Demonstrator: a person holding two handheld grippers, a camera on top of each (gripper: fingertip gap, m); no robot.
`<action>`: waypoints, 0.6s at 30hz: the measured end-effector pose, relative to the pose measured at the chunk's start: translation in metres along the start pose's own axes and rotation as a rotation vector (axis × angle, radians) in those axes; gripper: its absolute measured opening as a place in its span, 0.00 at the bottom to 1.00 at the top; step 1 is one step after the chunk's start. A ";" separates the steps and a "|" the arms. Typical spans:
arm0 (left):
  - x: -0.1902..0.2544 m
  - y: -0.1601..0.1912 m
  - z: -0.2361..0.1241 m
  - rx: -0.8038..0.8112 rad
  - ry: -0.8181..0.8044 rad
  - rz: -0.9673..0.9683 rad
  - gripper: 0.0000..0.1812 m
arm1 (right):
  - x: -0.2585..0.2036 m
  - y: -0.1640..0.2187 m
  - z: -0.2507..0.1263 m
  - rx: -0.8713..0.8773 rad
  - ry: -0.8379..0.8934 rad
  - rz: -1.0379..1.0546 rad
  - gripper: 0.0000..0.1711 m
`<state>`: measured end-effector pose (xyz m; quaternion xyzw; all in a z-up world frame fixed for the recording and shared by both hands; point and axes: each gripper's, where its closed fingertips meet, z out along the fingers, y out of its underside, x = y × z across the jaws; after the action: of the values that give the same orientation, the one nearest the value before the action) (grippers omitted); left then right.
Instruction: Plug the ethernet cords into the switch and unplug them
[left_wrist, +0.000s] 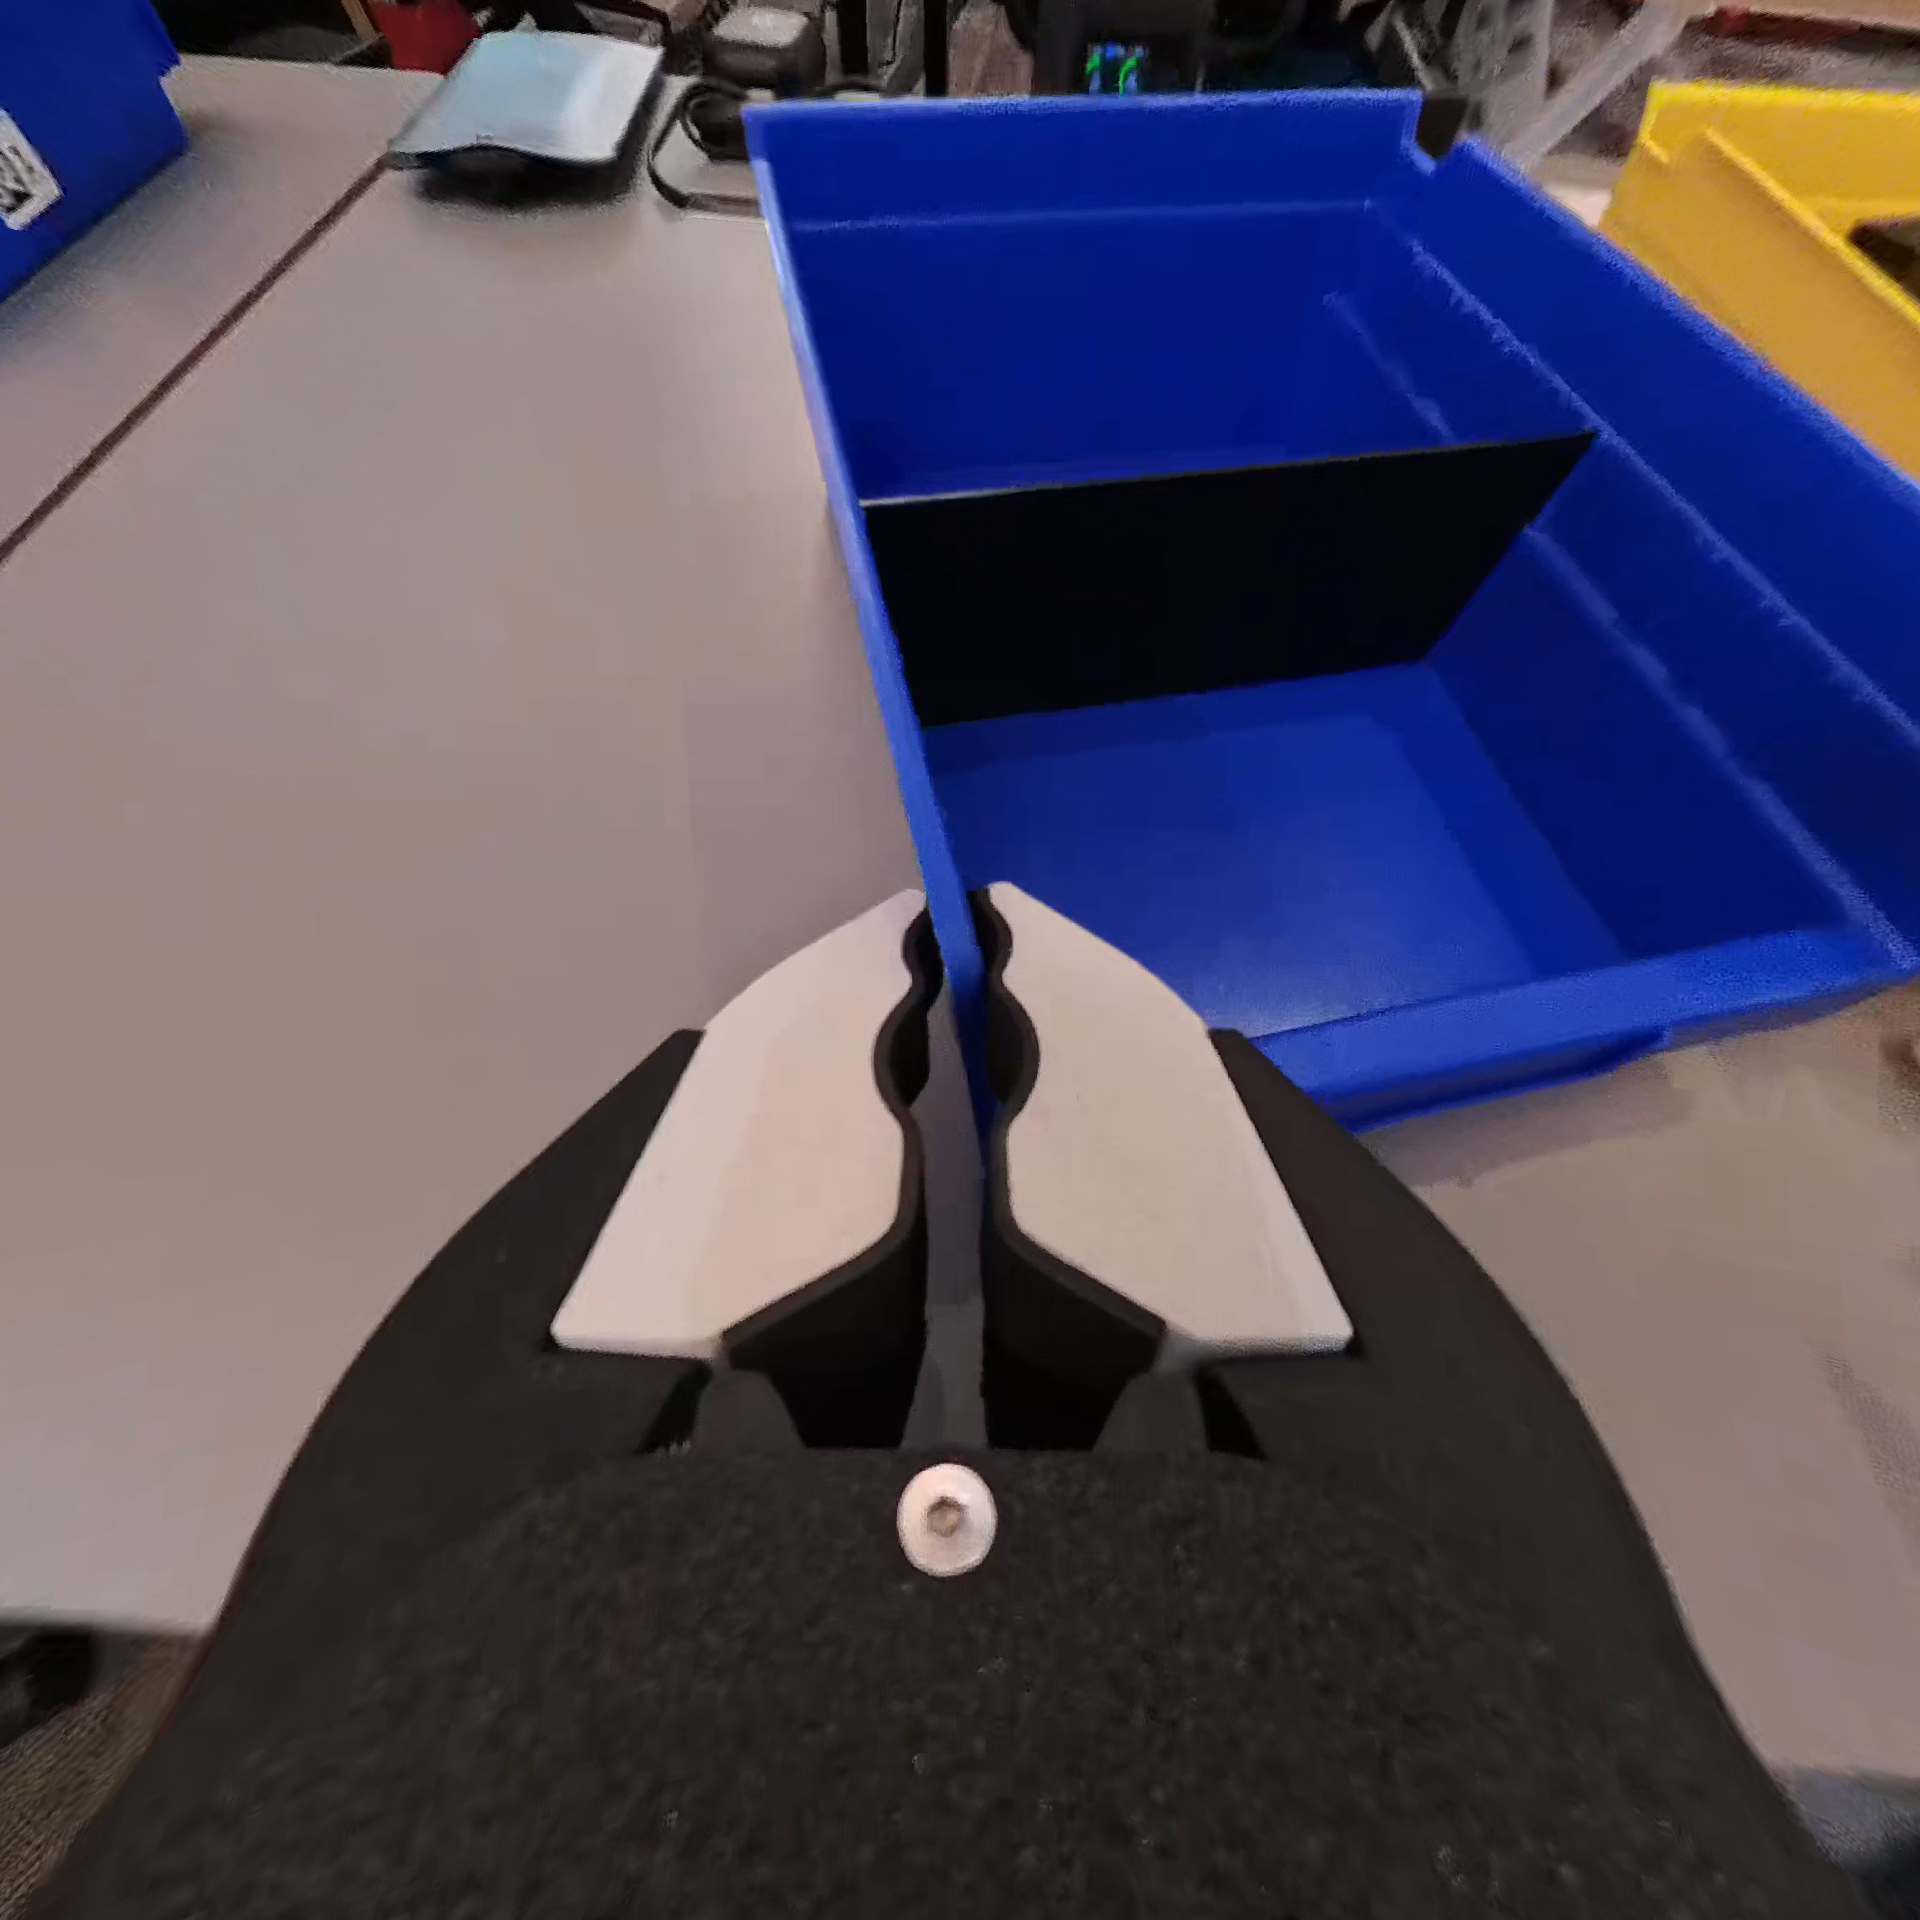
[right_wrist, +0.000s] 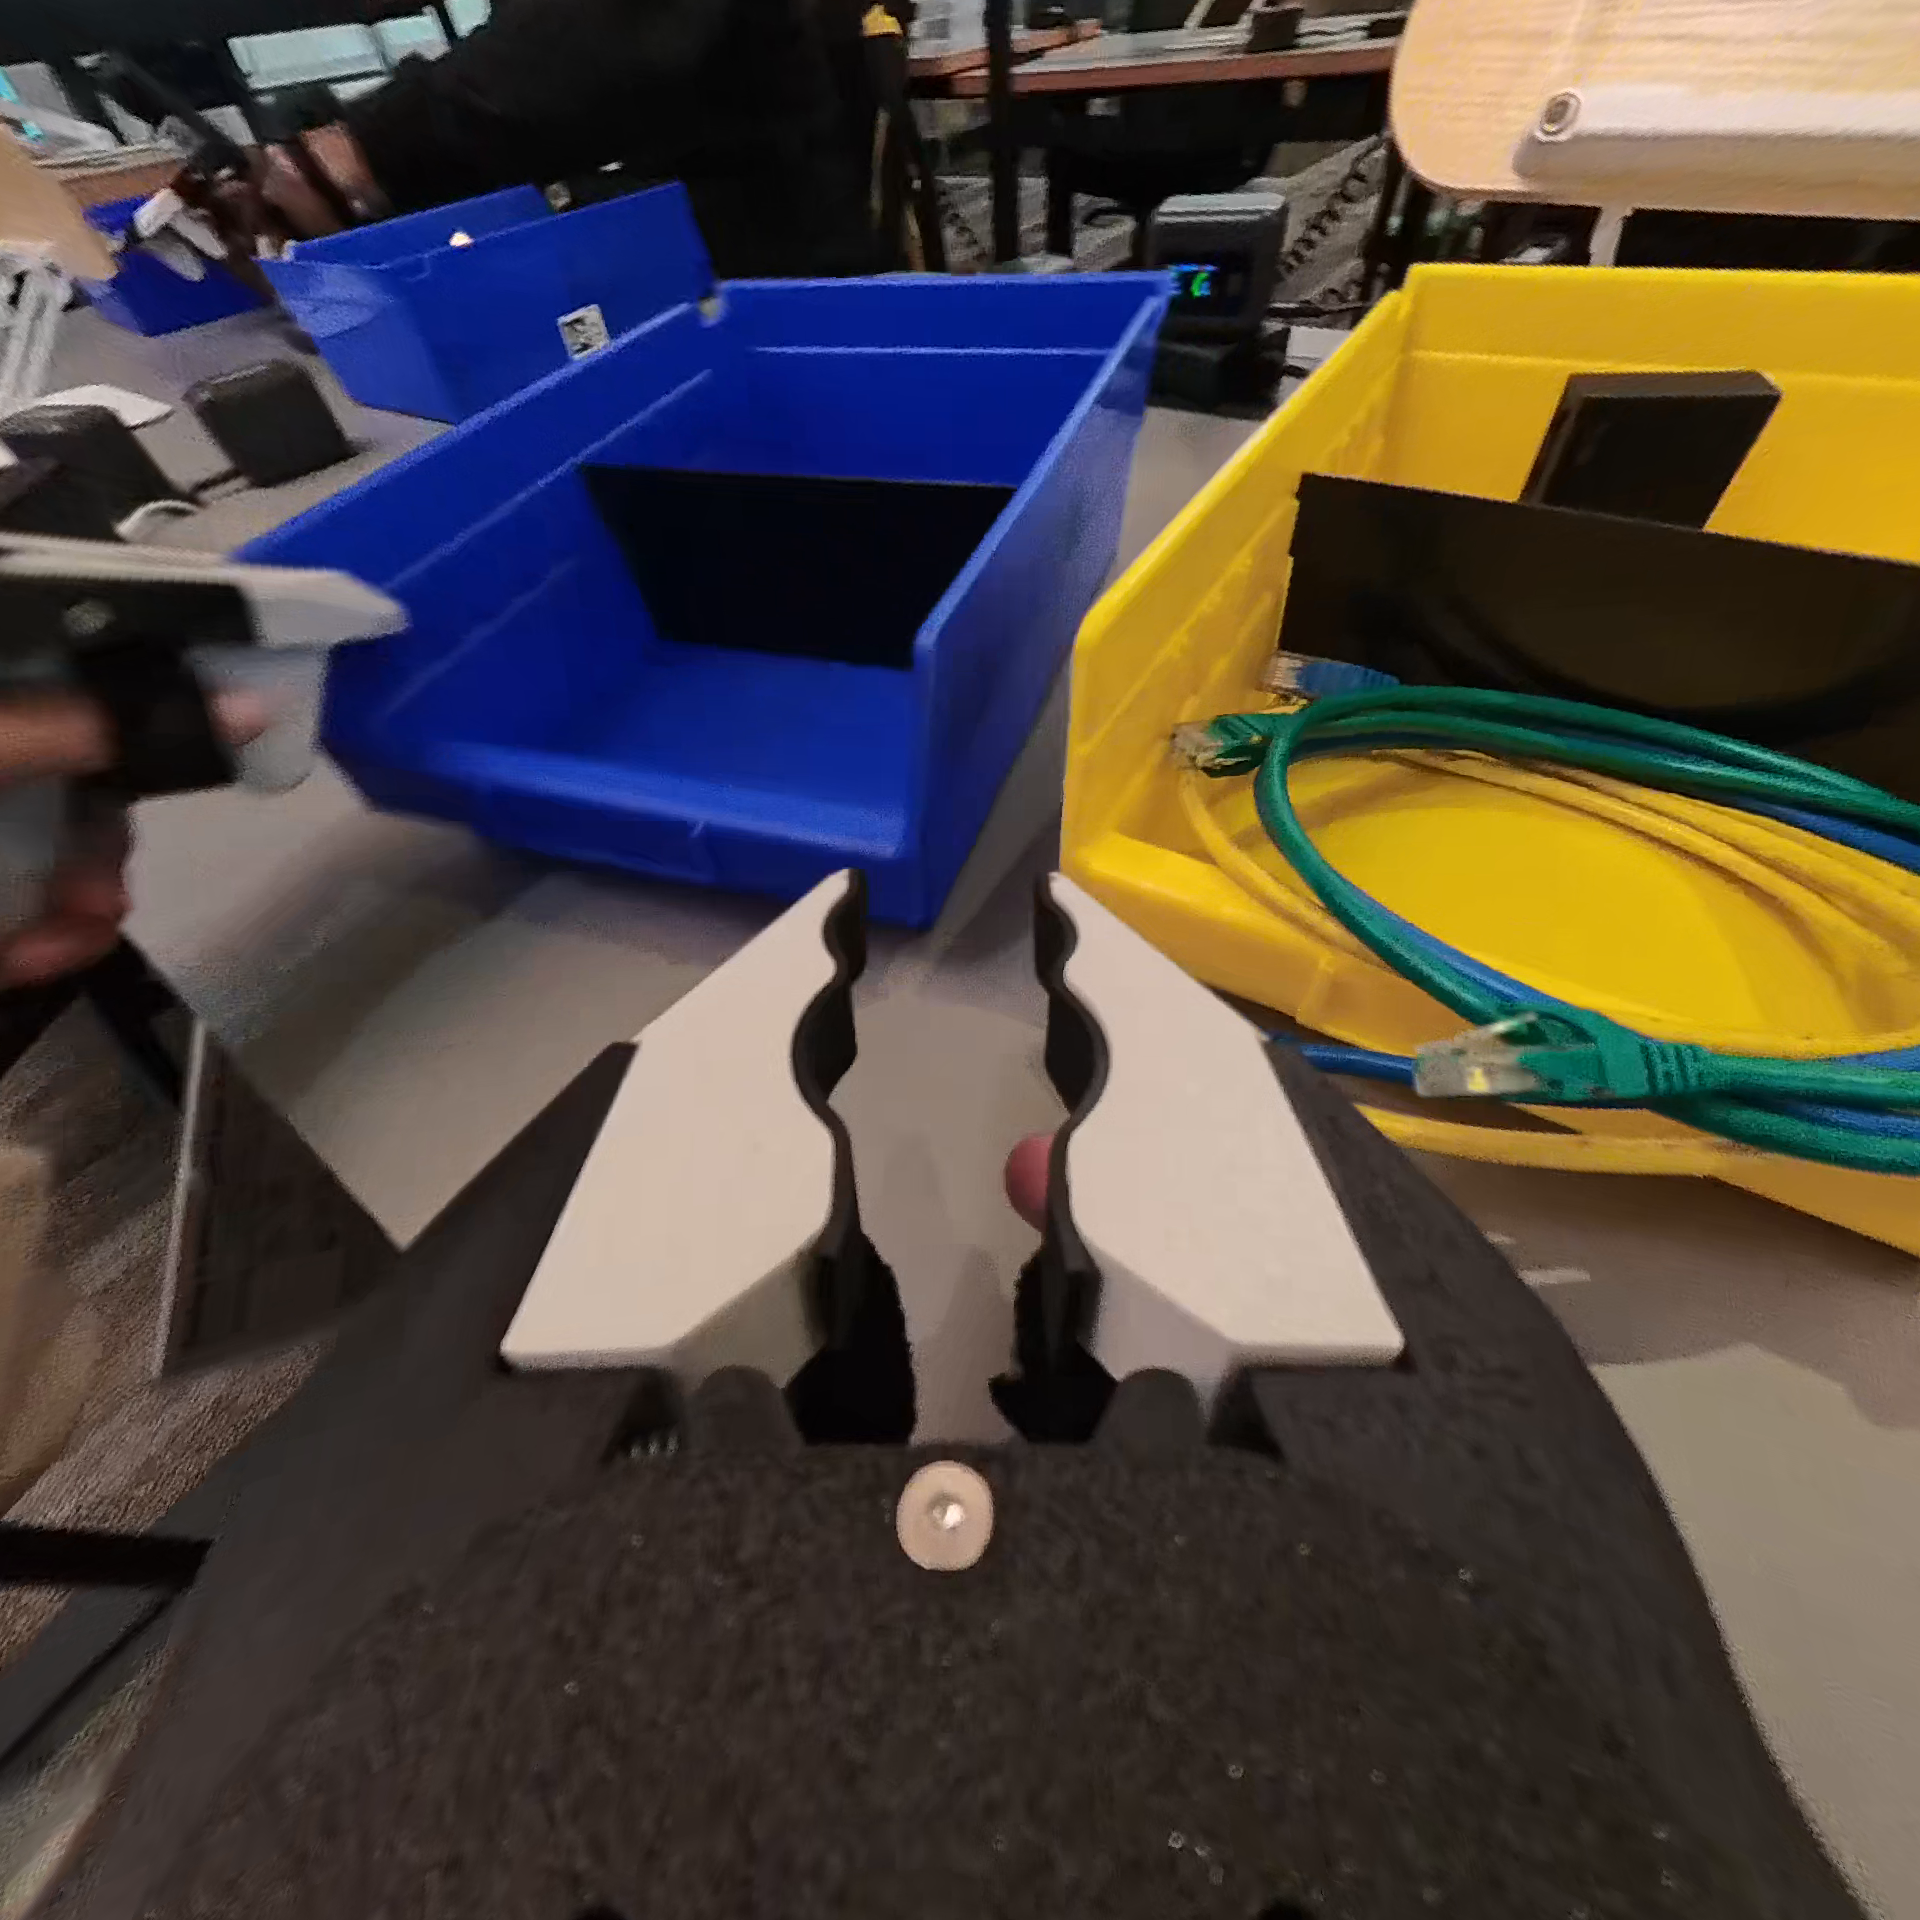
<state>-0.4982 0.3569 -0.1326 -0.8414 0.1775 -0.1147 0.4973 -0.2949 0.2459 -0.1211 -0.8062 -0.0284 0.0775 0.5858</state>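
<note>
1. the left claw (left_wrist: 958, 914) is hovering low over the grey bench (left_wrist: 416, 727) with its two fingers nearly pressed together, leaving only a thin slit; the near left wall of the blue bin (left_wrist: 1351, 623) is lining up with that slit, but whether the wall is actually being pinched is hard to tell from this angle.
2. the right claw (right_wrist: 951, 899) is hanging above the bench with its fingers spread apart and nothing between them, pointing at the gap between the blue bin and the yellow bin (right_wrist: 1174, 623).
3. the ethernet cords are lying coiled in the near compartment of the yellow bin: a green cord (right_wrist: 1455, 748), a blue cord (right_wrist: 1340, 677) and a yellow cord (right_wrist: 1299, 883), with one green plug (right_wrist: 1475, 1065) hanging over the front lip and the other plug ends resting near the left wall.
4. a black block (right_wrist: 1652, 447) is standing behind the black divider (right_wrist: 1558, 592) in the yellow bin; it is possibly the switch, though the view is too poor to confirm ports.
5. the blue bin is holding nothing but its own dark divider (left_wrist: 1195, 582) in either compartment.
6. judging from this, the task is sitting at its very start: no cord is being held, none is plugged in, and the fetching, plugging and unplugging are all remaining.
</note>
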 end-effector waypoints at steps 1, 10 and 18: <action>0.000 0.005 -0.009 -0.002 -0.024 0.023 0.02 | -0.001 0.000 0.005 -0.003 0.019 0.000 0.20; 0.010 0.018 -0.035 -0.023 -0.059 0.067 0.03 | -0.009 0.004 0.049 -0.039 0.175 -0.009 0.02; 0.021 -0.032 -0.075 0.216 -0.139 0.076 0.02 | -0.011 -0.065 0.020 0.175 0.220 -0.150 0.01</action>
<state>-0.5007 0.3025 -0.0684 -0.7815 0.1611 -0.0557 0.6002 -0.3061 0.2833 -0.0641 -0.7513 -0.0172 -0.0532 0.6576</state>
